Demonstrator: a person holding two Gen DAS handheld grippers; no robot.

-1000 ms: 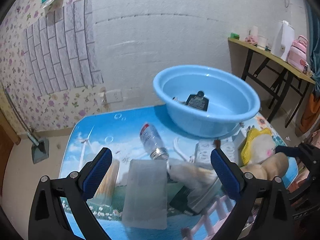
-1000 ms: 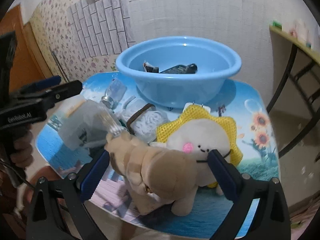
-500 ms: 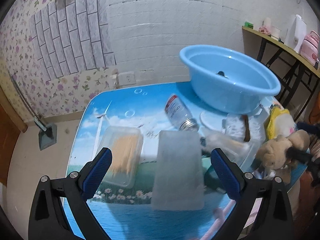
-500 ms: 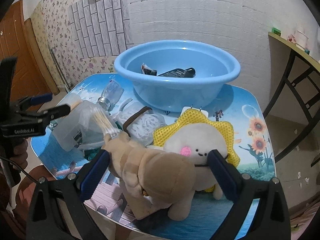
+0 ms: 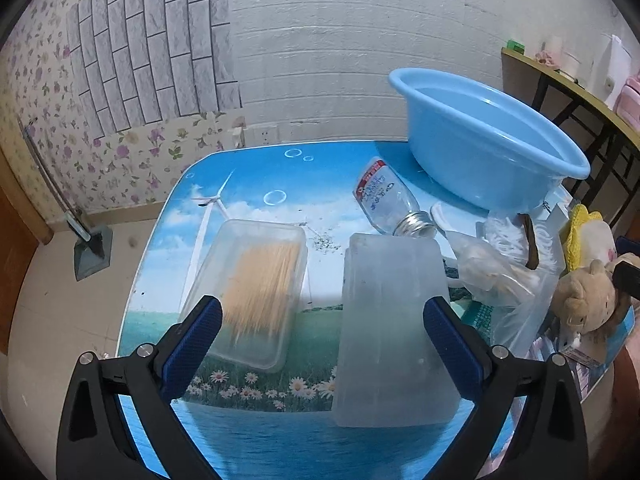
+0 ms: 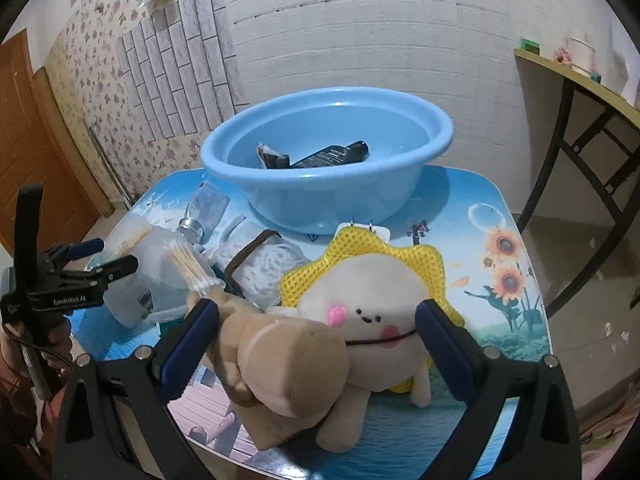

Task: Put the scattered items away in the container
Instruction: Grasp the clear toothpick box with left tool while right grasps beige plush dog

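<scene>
The right gripper looks set to take a plush toy, and the brown bear lying at 6 o'clock on the table is the likely pick; a good grasp would, I judge, centre the jaws on its round body rather than a limb, close firmly because the stuffing gives, then lift clear of the yellow plush that leans against it before carrying it toward 12 o'clock. The right jaws stand wide open, the bear and part of the yellow plush between them; whether a pad touches the bear I cannot tell. The basin, at 12 o'clock on the table, already holds a dark bottle and a small dark packet. The left gripper hovers over the table's 8 o'clock side, jaws wide open and holding nothing; between them, below, lie a clear box of sticks and a frosted lid side by side. A jar lies on its side just beyond the lid, near the basin's foot, and a bag of swabs sits between the lid and the bear. A careless lift could drag the yellow plush along or off the edge.
</scene>
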